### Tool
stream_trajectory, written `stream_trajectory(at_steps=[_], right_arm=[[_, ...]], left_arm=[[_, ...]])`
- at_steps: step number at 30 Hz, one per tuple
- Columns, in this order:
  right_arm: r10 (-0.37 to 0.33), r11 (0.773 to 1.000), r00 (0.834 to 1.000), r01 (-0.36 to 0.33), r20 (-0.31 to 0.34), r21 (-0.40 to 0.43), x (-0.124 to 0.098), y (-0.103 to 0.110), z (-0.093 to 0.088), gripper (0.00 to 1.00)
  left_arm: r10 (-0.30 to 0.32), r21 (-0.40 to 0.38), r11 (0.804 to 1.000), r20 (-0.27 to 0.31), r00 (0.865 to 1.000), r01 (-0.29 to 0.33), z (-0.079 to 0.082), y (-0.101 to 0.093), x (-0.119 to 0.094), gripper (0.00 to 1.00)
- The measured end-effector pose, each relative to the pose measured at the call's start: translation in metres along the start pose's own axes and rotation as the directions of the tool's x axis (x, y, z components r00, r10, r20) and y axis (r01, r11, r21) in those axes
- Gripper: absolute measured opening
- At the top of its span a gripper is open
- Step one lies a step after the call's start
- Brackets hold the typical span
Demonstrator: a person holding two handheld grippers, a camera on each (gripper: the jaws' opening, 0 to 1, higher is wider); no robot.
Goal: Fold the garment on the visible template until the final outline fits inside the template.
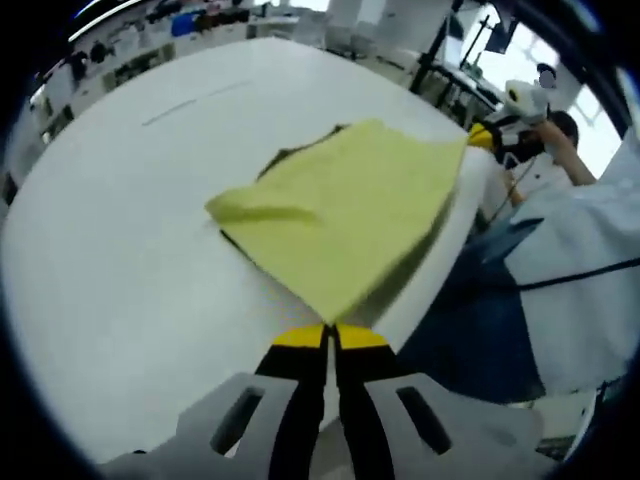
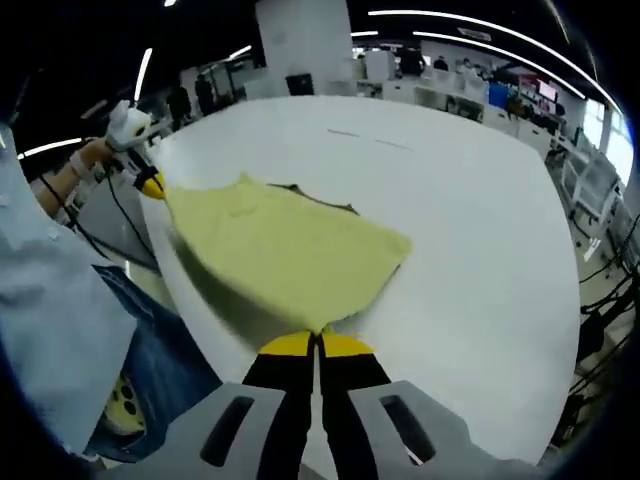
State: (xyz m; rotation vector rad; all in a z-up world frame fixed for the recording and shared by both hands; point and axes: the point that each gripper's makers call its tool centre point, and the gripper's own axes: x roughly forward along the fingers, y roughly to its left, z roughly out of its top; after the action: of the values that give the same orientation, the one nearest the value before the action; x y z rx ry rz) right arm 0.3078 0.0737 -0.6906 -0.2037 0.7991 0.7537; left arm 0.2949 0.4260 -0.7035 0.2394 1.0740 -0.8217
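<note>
Big lab hall behind, strip lights overhead, benches and gear at the back; we work on a white table [image 1: 120, 260] with a person in jeans and a pale top standing at its edge. On it lies the garment [image 1: 350, 215], a yellow cloth, with a dark template [image 1: 285, 155] peeking out from under its far edge. In the left gripper view our left gripper [image 1: 330, 335] has its yellow-tipped jaws pressed together on a corner of the garment, and that corner rides up off the table. In the right gripper view our right gripper [image 2: 318, 342] is clamped the same way on the other near corner of the garment [image 2: 280, 255], with the template [image 2: 320, 198] showing as a thin dark line past it; the other gripper [image 2: 135, 150] shows far left at the table edge. We judge the step as carrying the near hem up and over toward the far edge. To do it well we keep both corners level and moving together so the fold line stays straight, keep the cloth taut between the grippers without dragging it off the template, and lay the hem down inside the dark outline before letting go. Blur on the cloth edge hides fine creases, so we cannot tell how flat the far half lies.
</note>
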Motion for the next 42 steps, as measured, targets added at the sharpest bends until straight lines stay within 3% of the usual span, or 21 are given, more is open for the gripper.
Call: stream_trajectory(at_steps=[9, 13, 22, 42], right_arm=[[0.022, 0.999, 0.999, -0.020, -0.044, 0.046, 0.007, 0.005, -0.025, 0.02], [0.029, 0.998, 0.998, -0.026, -0.055, 0.064, 0.008, 0.007, -0.034, 0.02], [0.046, 0.995, 0.995, -0.037, -0.091, 0.097, 0.014, 0.013, -0.052, 0.02], [0.088, 0.987, 0.985, -0.065, -0.151, 0.150, 0.018, 0.027, -0.080, 0.02]], left_arm=[[0.022, 0.028, 0.999, -0.106, 0.994, -0.019, -0.019, -0.002, 0.012, 0.00], [0.021, 0.036, 0.999, -0.138, 0.990, -0.016, -0.021, -0.015, 0.015, 0.00], [0.033, 0.038, 0.999, -0.220, 0.975, -0.025, -0.043, -0.020, 0.028, 0.00], [0.017, -0.027, 0.999, -0.240, 0.971, -0.024, -0.062, -0.022, 0.031, 0.00]])
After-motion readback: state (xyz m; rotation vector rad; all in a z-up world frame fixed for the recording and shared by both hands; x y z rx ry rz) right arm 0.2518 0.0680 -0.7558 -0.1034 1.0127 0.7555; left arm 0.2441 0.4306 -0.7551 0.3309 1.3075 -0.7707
